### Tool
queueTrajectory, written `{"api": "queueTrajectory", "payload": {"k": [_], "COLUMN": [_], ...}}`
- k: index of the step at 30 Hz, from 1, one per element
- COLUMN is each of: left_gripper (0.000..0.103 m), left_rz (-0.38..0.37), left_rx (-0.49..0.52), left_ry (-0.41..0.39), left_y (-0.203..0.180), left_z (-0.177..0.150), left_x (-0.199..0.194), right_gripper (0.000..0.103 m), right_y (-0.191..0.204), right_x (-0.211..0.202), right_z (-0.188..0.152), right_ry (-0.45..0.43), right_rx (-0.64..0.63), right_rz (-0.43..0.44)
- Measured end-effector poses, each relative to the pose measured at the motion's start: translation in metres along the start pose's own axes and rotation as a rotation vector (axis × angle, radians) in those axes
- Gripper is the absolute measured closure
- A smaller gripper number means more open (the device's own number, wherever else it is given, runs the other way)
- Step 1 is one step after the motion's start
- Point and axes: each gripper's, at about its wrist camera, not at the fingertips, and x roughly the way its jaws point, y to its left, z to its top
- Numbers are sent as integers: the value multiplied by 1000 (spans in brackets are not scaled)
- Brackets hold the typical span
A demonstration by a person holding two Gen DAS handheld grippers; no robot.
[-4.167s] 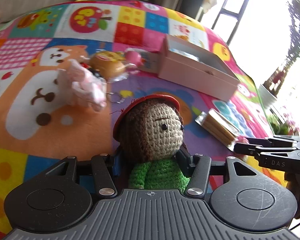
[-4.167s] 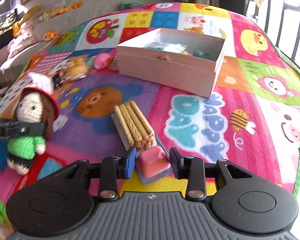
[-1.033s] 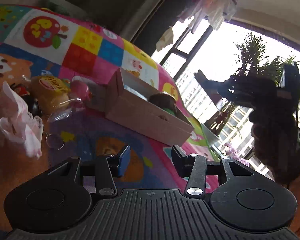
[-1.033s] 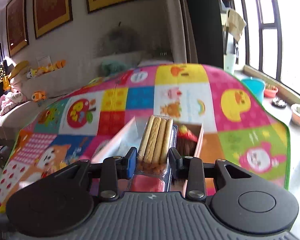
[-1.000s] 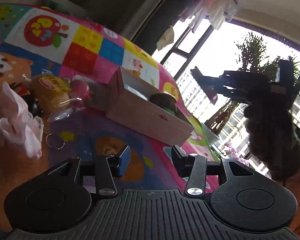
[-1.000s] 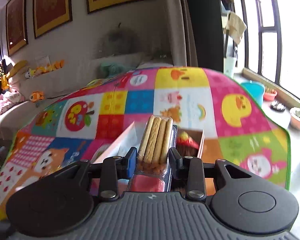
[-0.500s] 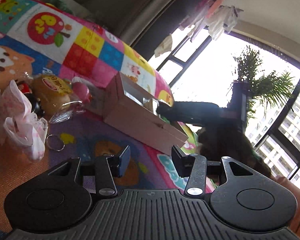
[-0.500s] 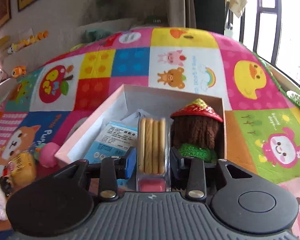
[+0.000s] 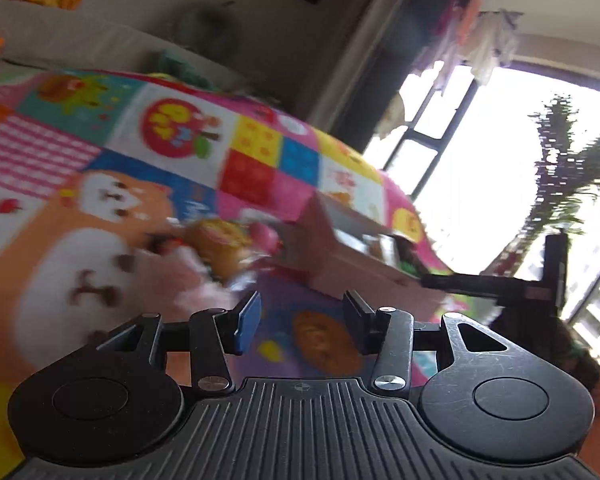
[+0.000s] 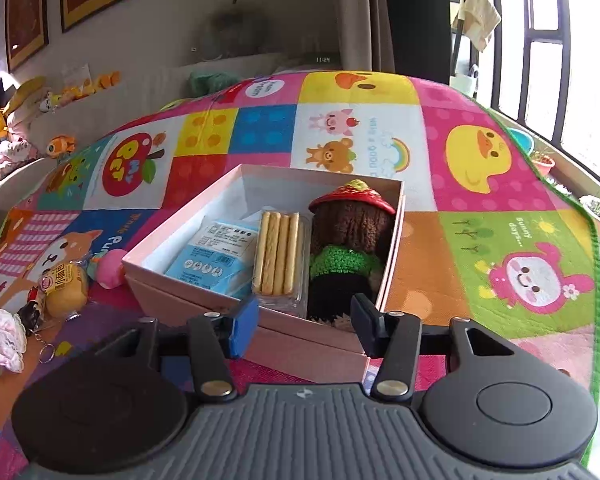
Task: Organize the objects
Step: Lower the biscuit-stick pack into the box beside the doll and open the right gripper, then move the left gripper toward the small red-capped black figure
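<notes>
A pink box [image 10: 300,344] lies open on the play mat. In it lie a blue packet [image 10: 216,260], a clear pack of biscuit sticks [image 10: 278,254] and a crochet doll [image 10: 348,240] with a red hat. My right gripper [image 10: 304,326] hovers at the box's near wall with its jaws opening. The biscuit pack rests just beyond the fingertips, and the pads do not touch it. My left gripper [image 9: 300,320] is open with nothing between its fingers, above the mat and short of the box [image 9: 340,268]. The right gripper [image 9: 480,282] reaches into the left wrist view from the right.
Left of the box lie a wrapped yellow bun [image 10: 66,284], a pink ball [image 10: 112,268], a lacy pink-white cloth [image 10: 2,338] and a keyring [image 10: 46,348]. The mat's green edge [image 10: 594,280] runs along the right, with plant pots beyond. The left wrist view is blurred.
The right gripper came down over the box, the biscuit pack now lies inside beside the doll, and the jaws have parted from it. The left view swung left across the mat.
</notes>
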Motion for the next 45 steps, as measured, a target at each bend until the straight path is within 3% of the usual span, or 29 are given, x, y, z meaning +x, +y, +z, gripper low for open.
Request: {"api": "queueTrajectory", "payload": {"k": [5,7,9,14,16,17,20,25,32,37,41,45], "left_gripper": [53,53,53,58,58,60,72,72,72,72,72,72], "left_rz": [100,119,136,141,136,139,143,142,166,161,211,332], "left_rx": [5,35,54,62,73,74,96,80,0,-33,-73,-102], "left_ry": [-12,-23,-30,9,19,29,64,83,53,52,37,63], "left_y": [7,5,4,5,5,5,4,11,29,25,21,26], "left_z": [-5,-11,-18,-24,-25,-26,-31,-34,-22,-2,20,34], "left_x": [-27,-28,-23,-10,-9,-7,-6,-12,-16,-14,-1,30], "right_gripper": [51,51,42,36,34,23,22,21,7,5,1,0], "right_y": [1,-2,1,6,6,6,10,21,28,27,26,26], "right_x": [-17,-29,-40,-56,-70,-73,-78,-89,-83,-86,-90,-91], "right_z": [-15,-25,-42,-90,-93,-96,-102,-111,-102,-104,-108,-108], "right_ry": [-61,-65,-77,-113,-195,-206,-208,-229,-263,-266,-277,-281], "right_rx": [-30,32,67,135,144,157,142,120,107,115,116,117], "right_rz": [-72,-8,42,70,35,33,11,-16,-50,-50,-57,-56]}}
